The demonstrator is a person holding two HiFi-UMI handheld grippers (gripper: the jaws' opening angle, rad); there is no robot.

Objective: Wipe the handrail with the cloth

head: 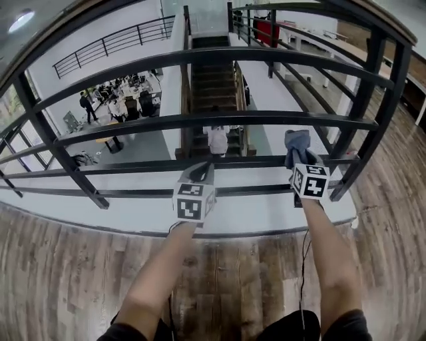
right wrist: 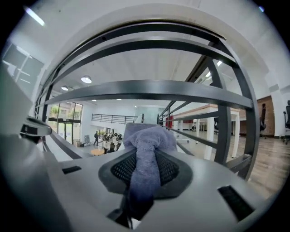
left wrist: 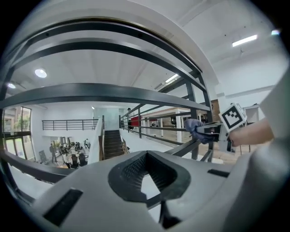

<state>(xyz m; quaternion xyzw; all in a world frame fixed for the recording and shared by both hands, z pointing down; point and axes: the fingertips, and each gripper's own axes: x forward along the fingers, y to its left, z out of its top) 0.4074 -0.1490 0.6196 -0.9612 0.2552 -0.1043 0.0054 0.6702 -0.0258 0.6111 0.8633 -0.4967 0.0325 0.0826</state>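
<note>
Holding steady at the balcony edge, the right gripper [head: 303, 162] has its claw pinching the blue-grey cloth [head: 297, 141], and its own view shows the cloth [right wrist: 147, 154] bunched up out of the pads and trailing down between them. The cloth sits against the black railing bars [head: 133, 124], low on the railing and towards its right post, well below the top handrail [head: 379, 18]; contact with a bar can't be confirmed. The left gripper [head: 200, 173] is beside it at the same lower bars, claw pressed together on nothing. Wooden floor [head: 66, 280] is underfoot, and a staircase [head: 213, 86] drops away beyond.
</note>
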